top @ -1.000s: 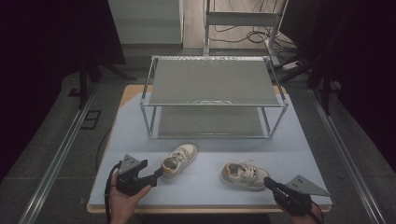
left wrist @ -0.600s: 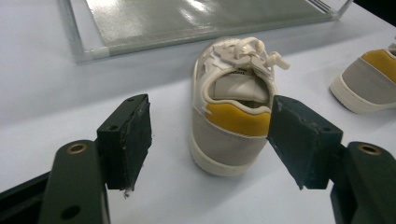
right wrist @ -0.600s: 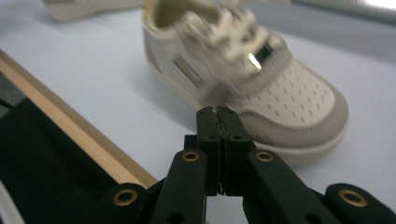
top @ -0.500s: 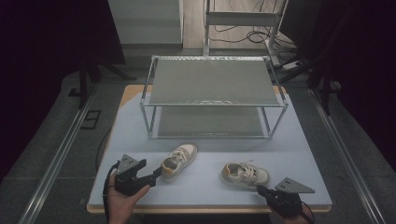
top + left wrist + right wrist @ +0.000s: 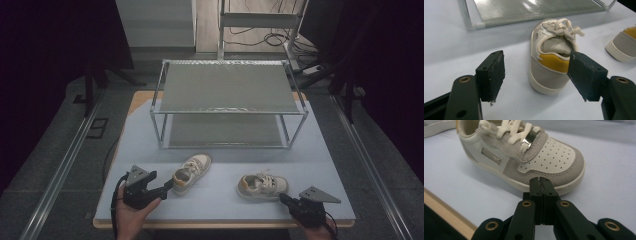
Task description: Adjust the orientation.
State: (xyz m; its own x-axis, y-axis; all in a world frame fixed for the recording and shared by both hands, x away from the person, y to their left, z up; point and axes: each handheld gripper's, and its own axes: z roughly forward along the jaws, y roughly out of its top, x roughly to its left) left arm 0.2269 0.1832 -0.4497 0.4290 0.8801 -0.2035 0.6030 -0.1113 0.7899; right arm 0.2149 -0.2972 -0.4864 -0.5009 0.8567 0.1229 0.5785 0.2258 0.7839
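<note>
Shoes (image 5: 191,173) (image 5: 262,186): 2, cream-grey, yellow heel tabs, upright on table (image 5: 220,205).

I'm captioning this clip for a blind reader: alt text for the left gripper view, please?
An open claw frames the heel of a small white, grey and yellow sneaker on a pale table. A second sneaker's heel shows at right, a metal rack behind.

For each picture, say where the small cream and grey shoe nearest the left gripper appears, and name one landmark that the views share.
High view: cream and grey shoe sits left of centre, near the left gripper.
Left gripper view: centre, heel toward camera.
Right gripper view: cannot tell.
Shared landmark: metal two-tier rack.
</note>
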